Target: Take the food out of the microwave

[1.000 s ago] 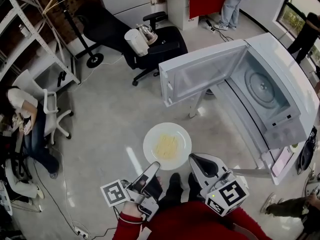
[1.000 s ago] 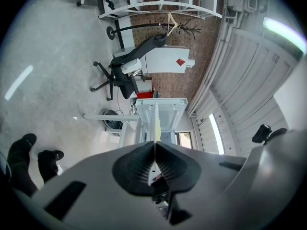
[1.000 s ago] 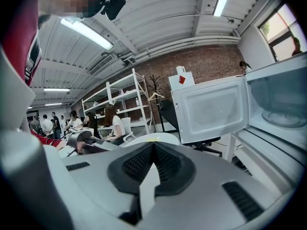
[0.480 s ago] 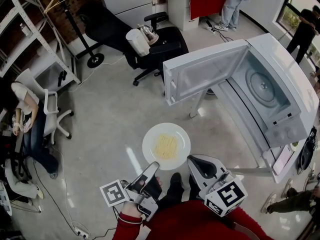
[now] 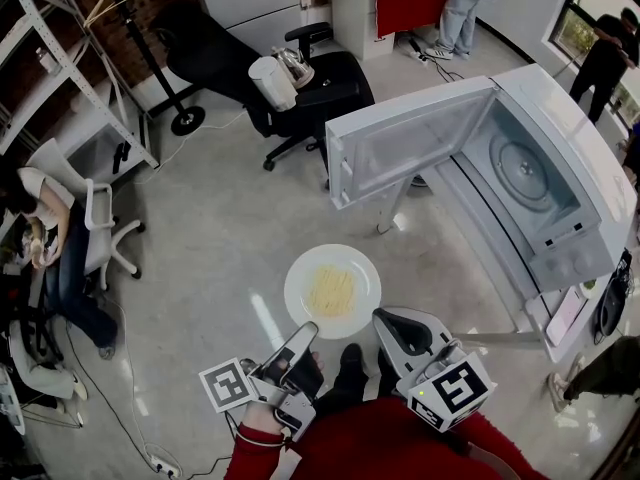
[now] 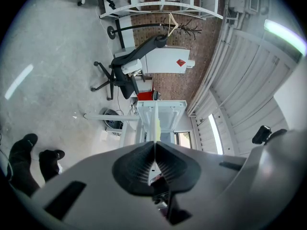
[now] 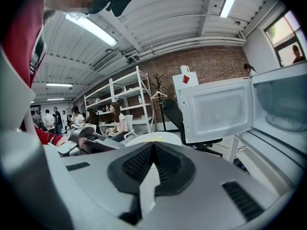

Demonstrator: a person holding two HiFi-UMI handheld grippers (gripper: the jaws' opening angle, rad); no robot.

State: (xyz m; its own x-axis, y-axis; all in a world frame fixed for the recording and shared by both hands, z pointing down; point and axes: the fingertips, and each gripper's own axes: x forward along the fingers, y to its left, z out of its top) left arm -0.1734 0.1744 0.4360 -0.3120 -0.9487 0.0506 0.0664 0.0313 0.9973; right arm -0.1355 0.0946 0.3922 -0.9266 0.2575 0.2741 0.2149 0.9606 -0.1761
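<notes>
A white plate (image 5: 332, 291) with yellow food (image 5: 332, 292) hangs above the floor in front of me, out of the microwave. My left gripper (image 5: 309, 330) is shut on its near left rim. My right gripper (image 5: 383, 320) is shut on its near right rim. The left gripper (image 6: 155, 145) view shows the plate (image 6: 156, 123) edge-on between closed jaws. In the right gripper (image 7: 152, 147) view the plate (image 7: 153, 138) rises just beyond the jaws. The white microwave (image 5: 575, 158) stands at the right with its door (image 5: 410, 153) swung wide and its turntable (image 5: 525, 173) bare.
A black office chair (image 5: 310, 93) carrying a kettle stands beyond the microwave door. White shelving (image 5: 60, 78) and a seated person (image 5: 45, 238) are at the left, and other people stand at the back and right edge. My shoes (image 5: 350, 363) are below the plate.
The plate and both grippers hold almost the same place. A person at the lower right edge has moved further out of the head view.
</notes>
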